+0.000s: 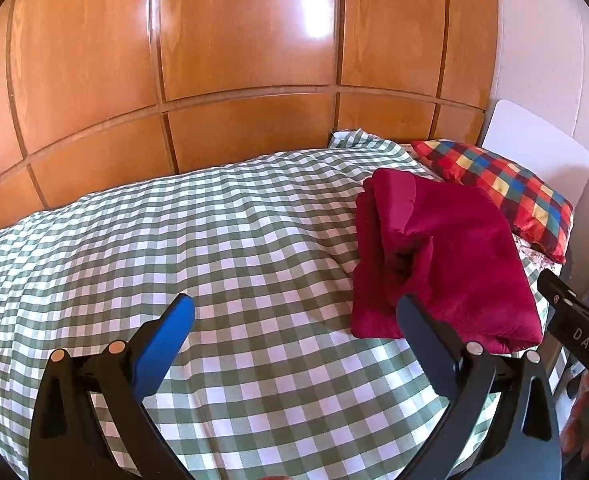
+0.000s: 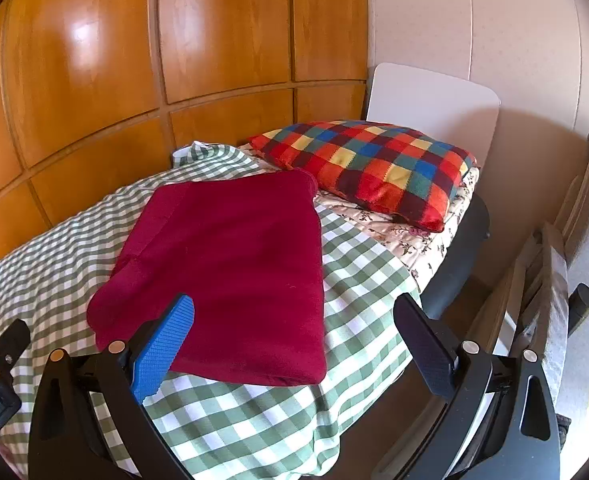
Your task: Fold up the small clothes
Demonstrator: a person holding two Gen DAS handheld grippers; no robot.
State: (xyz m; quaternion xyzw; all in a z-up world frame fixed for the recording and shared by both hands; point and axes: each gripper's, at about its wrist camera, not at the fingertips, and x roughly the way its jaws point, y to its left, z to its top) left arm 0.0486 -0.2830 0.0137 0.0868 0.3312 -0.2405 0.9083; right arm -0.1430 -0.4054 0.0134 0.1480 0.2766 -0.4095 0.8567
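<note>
A dark red garment (image 1: 450,256) lies folded into a thick rectangle on the green-and-white checked bed cover (image 1: 214,240), at the right in the left wrist view. It fills the middle of the right wrist view (image 2: 230,272). My left gripper (image 1: 294,320) is open above the cover, its right finger just in front of the garment's near left corner. My right gripper (image 2: 294,320) is open too, hovering over the garment's near right edge, with nothing between its fingers. Part of the right gripper (image 1: 574,320) shows at the right edge in the left wrist view.
A multicoloured checked pillow (image 2: 374,172) rests at the head of the bed on a floral sheet (image 2: 414,240). A white headboard (image 2: 434,100) stands behind it. Wooden wardrobe doors (image 1: 234,60) run along the far side. The bed's edge drops off at the right (image 2: 374,360), beside a radiator (image 2: 546,280).
</note>
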